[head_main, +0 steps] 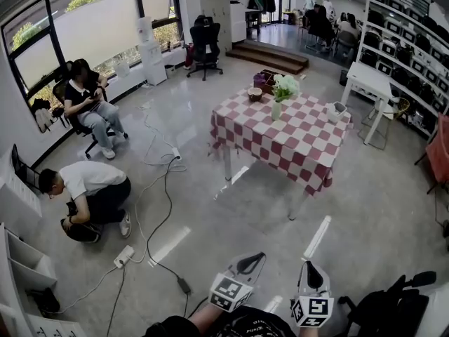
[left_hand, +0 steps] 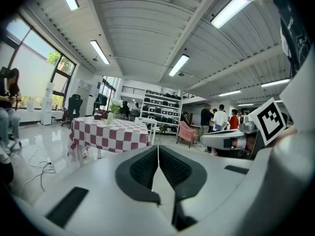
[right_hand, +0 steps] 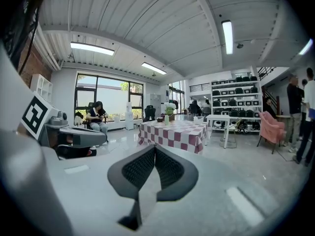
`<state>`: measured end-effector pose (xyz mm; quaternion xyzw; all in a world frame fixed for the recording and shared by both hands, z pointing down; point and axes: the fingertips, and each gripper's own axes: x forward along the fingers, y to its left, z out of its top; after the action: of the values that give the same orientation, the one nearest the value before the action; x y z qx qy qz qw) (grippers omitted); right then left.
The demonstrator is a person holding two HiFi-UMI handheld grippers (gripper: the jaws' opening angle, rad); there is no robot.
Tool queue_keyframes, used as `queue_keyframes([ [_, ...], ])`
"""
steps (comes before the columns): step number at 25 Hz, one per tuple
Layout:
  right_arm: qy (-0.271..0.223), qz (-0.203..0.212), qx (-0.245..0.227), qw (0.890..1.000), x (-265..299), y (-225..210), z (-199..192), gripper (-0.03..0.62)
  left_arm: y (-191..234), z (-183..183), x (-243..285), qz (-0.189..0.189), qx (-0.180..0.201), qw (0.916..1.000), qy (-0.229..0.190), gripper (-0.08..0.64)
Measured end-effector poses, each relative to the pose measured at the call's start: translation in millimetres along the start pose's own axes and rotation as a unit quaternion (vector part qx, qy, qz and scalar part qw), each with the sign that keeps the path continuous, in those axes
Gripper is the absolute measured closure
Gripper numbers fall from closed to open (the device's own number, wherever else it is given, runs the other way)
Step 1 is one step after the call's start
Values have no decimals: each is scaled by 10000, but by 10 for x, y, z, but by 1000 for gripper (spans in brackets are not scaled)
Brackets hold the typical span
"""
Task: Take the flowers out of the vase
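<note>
White flowers [head_main: 284, 86] stand in a pale vase [head_main: 276, 109] at the far side of a table with a red-and-white checked cloth [head_main: 302, 146], a few steps ahead of me. My left gripper [head_main: 257, 258] and right gripper [head_main: 309, 268] are low in the head view, side by side, both far from the table. In the left gripper view the left gripper [left_hand: 158, 147] is shut and empty, with the flowers [left_hand: 116, 106] small in the distance. The right gripper [right_hand: 155, 147] is also shut and empty, and points toward the flowers [right_hand: 170, 106].
On the table are a bowl [head_main: 255, 94], a dark basket [head_main: 267, 80] and a white object [head_main: 337, 111]. Cables and a power strip [head_main: 123, 256] lie on the floor at left, near a crouching person [head_main: 88, 195] and a seated person [head_main: 91, 107]. A white desk [head_main: 368, 83] and shelves stand at right.
</note>
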<state>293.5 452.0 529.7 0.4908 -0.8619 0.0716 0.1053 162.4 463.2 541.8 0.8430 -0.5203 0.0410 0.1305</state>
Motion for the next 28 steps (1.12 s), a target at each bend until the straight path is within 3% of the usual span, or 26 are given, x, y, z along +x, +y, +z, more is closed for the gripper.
queue_keyframes([
  [4, 78, -139, -5, 9999, 146, -94, 16, 586, 37, -19, 187, -248, 67, 9995, 178, 545],
  [14, 120, -262, 18, 9996, 618, -243, 160, 586, 373, 182, 587, -539, -90, 9985, 58, 545],
  [28, 69, -509, 165, 9985, 1451, -318, 398, 586, 1127, 537, 1129, -590, 141, 9981, 85, 545],
])
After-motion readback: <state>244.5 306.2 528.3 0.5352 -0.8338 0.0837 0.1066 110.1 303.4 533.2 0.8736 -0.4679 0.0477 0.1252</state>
